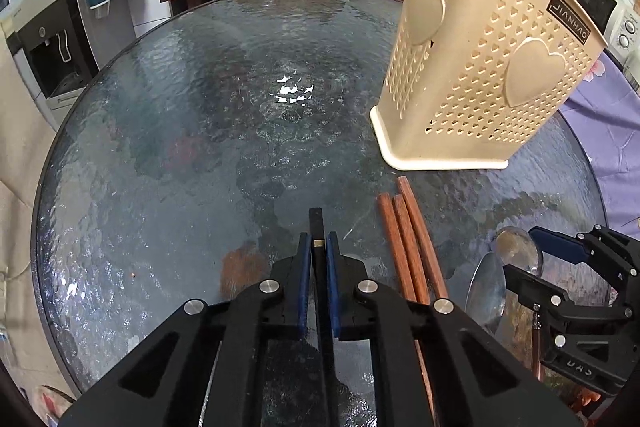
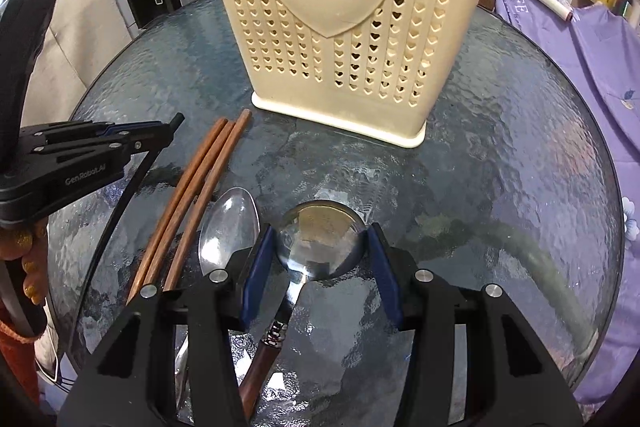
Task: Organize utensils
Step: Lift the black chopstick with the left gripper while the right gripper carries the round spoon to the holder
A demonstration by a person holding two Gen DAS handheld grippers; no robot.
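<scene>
The left claw [image 1: 319, 251] is clenched on a black chopstick [image 1: 316, 223]; the right claw [image 2: 320, 247], released, straddles the round spoon [image 2: 320, 239] on the tabletop [image 2: 500, 155]. Its polished bowl could squirt free (handle better), missing the basket [image 2: 340, 27].

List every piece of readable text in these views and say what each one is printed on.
"JIANHAO": dark label near the rim of the cream utensil basket.
"Gen.Robot.AI": side of the left gripper.
"DAS": upside down, partly cut off, on the right gripper.
Lettering on the purple cloth: too distorted to read.
</scene>
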